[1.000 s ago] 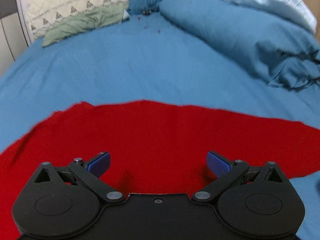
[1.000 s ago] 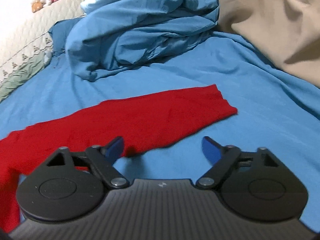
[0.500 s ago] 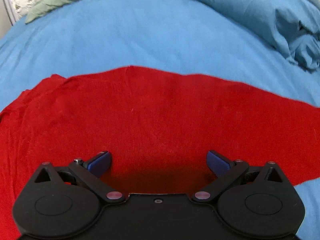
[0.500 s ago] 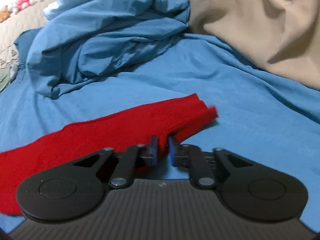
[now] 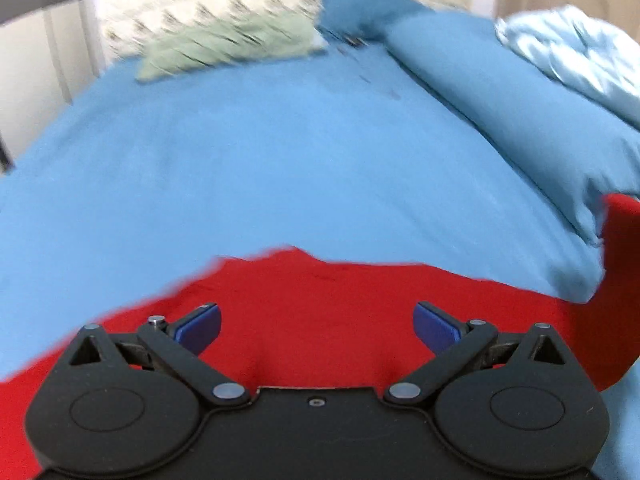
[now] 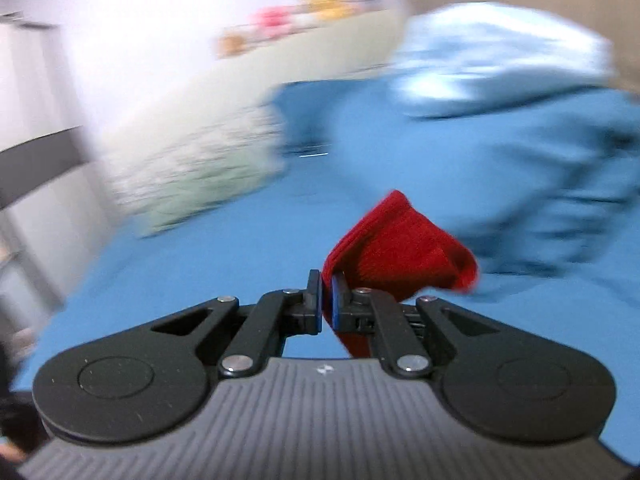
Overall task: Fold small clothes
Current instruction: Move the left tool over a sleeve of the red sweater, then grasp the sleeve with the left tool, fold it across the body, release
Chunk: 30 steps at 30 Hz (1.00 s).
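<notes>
Red garment (image 6: pixel 400 252) end lifted off bed, pinched in right tool (image 6: pixel 326 300), left tool (image 5: pixel 316 320) wide above it

Probably bedroom: bed (image 5: pixel 280 168), pillows (image 5: pixel 500 120).

Motion blur smears the stuffed toys (image 6: pixel 304 16) at the right wrist view's top beyond telling apart. The red garment (image 5: pixel 320 320) runs off the left wrist view's lower left and right edges.

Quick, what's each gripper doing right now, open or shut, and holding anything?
Left gripper: open, empty, above the red garment.
Right gripper: shut on the red garment's end, lifted off the bed.
</notes>
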Each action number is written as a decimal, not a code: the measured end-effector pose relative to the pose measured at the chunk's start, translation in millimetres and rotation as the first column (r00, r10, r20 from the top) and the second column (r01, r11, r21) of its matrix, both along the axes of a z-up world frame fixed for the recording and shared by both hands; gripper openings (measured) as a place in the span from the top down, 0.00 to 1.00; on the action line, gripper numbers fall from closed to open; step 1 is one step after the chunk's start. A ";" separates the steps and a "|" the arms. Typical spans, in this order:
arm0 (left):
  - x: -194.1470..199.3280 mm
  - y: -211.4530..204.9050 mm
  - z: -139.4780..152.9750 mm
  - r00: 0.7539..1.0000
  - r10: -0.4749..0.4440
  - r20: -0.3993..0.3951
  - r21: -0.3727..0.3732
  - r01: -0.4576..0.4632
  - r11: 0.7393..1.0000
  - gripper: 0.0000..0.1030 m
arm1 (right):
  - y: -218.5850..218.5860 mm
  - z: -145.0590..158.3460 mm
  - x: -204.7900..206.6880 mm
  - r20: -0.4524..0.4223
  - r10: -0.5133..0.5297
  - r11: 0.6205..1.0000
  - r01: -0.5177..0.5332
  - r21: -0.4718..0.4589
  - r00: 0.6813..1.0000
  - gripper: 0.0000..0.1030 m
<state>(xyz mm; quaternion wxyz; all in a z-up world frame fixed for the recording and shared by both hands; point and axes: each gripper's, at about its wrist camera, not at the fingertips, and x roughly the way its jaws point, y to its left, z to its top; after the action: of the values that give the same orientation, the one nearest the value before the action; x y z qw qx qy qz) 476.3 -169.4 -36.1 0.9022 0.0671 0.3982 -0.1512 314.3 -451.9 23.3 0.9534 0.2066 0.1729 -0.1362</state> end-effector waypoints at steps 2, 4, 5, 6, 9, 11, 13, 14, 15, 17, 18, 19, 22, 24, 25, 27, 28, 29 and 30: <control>-0.1 33.0 6.6 0.999 0.038 0.027 0.023 -0.039 0.999 0.00 | 46.5 -5.9 32.4 0.023 0.170 0.985 -0.171 0.030 0.985 0.81; 0.7 66.0 3.5 0.997 0.066 0.039 0.047 -0.068 0.997 0.00 | 96.0 -28.1 61.1 -0.002 0.302 0.953 -0.302 0.030 0.953 0.81; 1.0 78.4 -1.0 0.996 0.075 0.038 0.056 -0.077 0.995 0.00 | 118.1 -43.2 72.5 -0.027 0.349 0.937 -0.349 0.025 0.937 0.81; 0.6 86.9 -7.0 0.996 0.085 0.033 0.061 -0.087 0.994 0.00 | 138.0 -60.9 82.3 -0.057 0.392 0.920 -0.391 0.033 0.918 0.81; -0.8 119.3 -34.7 0.993 0.114 -0.018 0.062 -0.113 0.992 0.00 | 189.7 -126.5 103.6 -0.211 0.473 0.879 -0.474 0.051 0.855 0.81; -0.4 130.1 -49.5 0.990 0.127 -0.060 0.052 -0.124 0.991 0.00 | 211.4 -160.9 105.6 -0.300 0.491 0.863 -0.505 0.036 0.818 0.81; 5.5 133.3 -57.6 0.987 0.131 -0.092 0.042 -0.127 0.991 0.00 | 223.8 -176.4 97.9 -0.325 0.502 0.853 -0.521 0.032 0.801 0.81; 6.4 133.8 -61.8 0.986 0.133 -0.106 0.032 -0.130 0.991 0.00 | 227.6 -178.8 95.0 -0.329 0.503 0.850 -0.527 0.017 0.799 0.81; 5.7 133.8 -65.7 0.984 0.133 -0.119 0.016 -0.132 0.991 0.00 | 229.6 -178.7 92.4 -0.329 0.507 0.844 -0.536 0.000 0.797 0.77; 6.0 134.3 -69.2 0.981 0.130 -0.143 -0.027 -0.136 0.990 0.00 | 229.9 -175.7 88.6 -0.336 0.512 0.833 -0.552 -0.032 0.791 0.69; 5.1 132.8 -69.1 0.979 0.131 -0.157 -0.046 -0.140 0.989 0.00 | 229.2 -174.1 86.1 -0.344 0.517 0.825 -0.564 -0.045 0.784 0.50; 0.4 130.9 -68.8 0.977 0.130 -0.169 -0.066 -0.143 0.988 0.00 | 228.2 -170.1 82.1 -0.346 0.520 0.818 -0.572 -0.061 0.781 0.38; -6.3 119.9 -65.4 0.973 0.112 -0.204 -0.130 -0.141 0.982 0.00 | 218.7 -158.2 71.6 -0.343 0.490 0.820 -0.557 -0.131 0.802 0.10; -9.1 108.3 -63.8 0.967 0.089 -0.240 -0.167 -0.132 0.977 0.00 | 206.6 -151.5 54.4 -0.372 0.457 0.825 -0.541 -0.162 0.808 0.09; -5.8 100.8 -66.2 0.963 0.080 -0.258 -0.187 -0.131 0.974 0.00 | 200.8 -148.7 48.7 -0.386 0.435 0.833 -0.527 -0.171 0.813 0.09; -6.3 92.3 -74.0 0.954 0.079 -0.290 -0.222 -0.147 0.964 0.02 | 183.2 -145.7 35.3 -0.405 0.387 0.857 -0.485 -0.173 0.829 0.08; -7.0 89.5 -80.0 0.949 0.087 -0.303 -0.233 -0.163 0.959 0.06 | 173.2 -147.3 30.1 -0.411 0.360 0.872 -0.458 -0.170 0.838 0.07; -9.2 88.2 -85.3 0.943 0.100 -0.318 -0.240 -0.182 0.953 0.12 | 164.2 -147.3 23.9 -0.416 0.329 0.889 -0.427 -0.167 0.848 0.05; -8.0 86.1 -91.6 0.935 0.117 -0.335 -0.247 -0.207 0.947 0.16 | 155.2 -147.5 17.0 -0.420 0.300 0.903 -0.397 -0.165 0.856 0.05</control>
<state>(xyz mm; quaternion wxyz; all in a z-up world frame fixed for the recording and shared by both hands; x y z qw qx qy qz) 468.3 -83.3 -127.8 0.8366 -0.1187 0.5166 -0.1387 331.3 -296.7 -124.2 0.9273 0.0212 0.3733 -0.0182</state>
